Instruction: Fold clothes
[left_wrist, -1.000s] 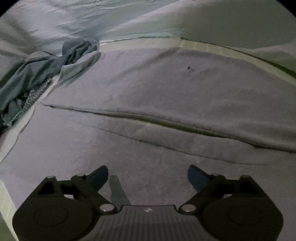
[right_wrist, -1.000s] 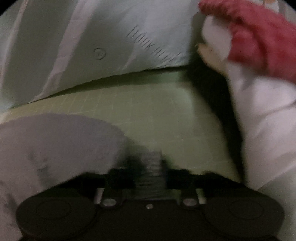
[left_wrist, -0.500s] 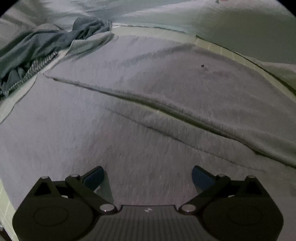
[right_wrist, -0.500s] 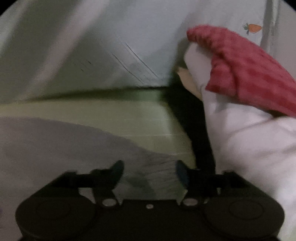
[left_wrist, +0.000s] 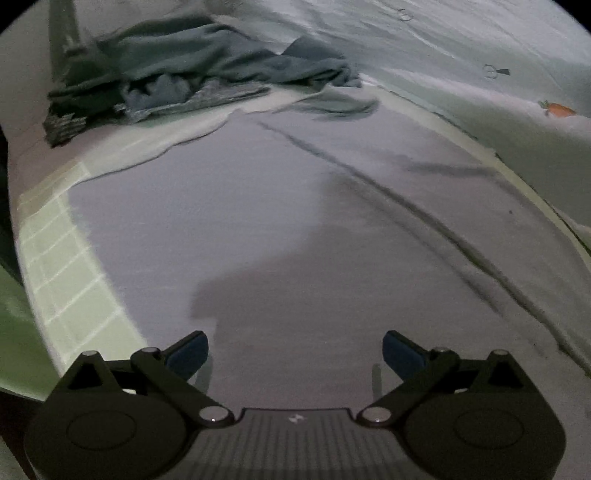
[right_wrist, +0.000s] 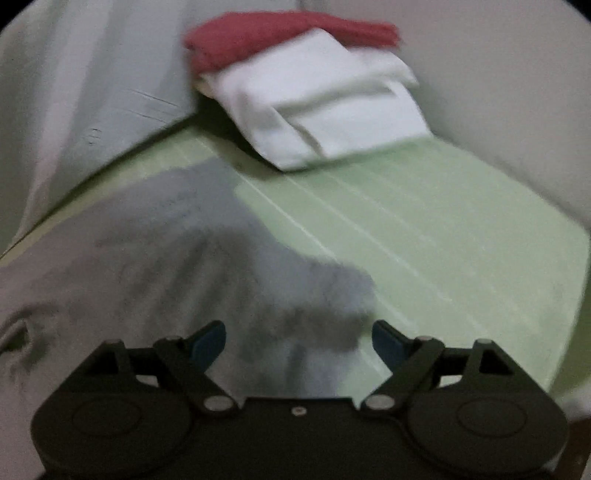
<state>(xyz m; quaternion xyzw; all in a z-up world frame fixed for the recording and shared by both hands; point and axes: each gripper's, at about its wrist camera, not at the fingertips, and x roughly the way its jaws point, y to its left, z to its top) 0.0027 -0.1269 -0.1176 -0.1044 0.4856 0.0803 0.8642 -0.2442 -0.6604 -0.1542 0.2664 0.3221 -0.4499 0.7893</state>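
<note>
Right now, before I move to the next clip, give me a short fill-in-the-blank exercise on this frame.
1. The fingers of the left gripper and the right gripper are both ____.
2. The garment spread flat on the green mat is ____ in colour.
3. On the folded white cloth rests a ____ one.

Missing words: open; grey; red

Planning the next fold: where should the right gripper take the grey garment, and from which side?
Probably the tapered end of the grey garment lying on the green mat. It sits just ahead of the open right gripper, between its jaws, with bare mat to the right. Come in low from the mat side, sliding one finger under that thin free edge. The picture is blurred, so the edge line is approximate.
</note>
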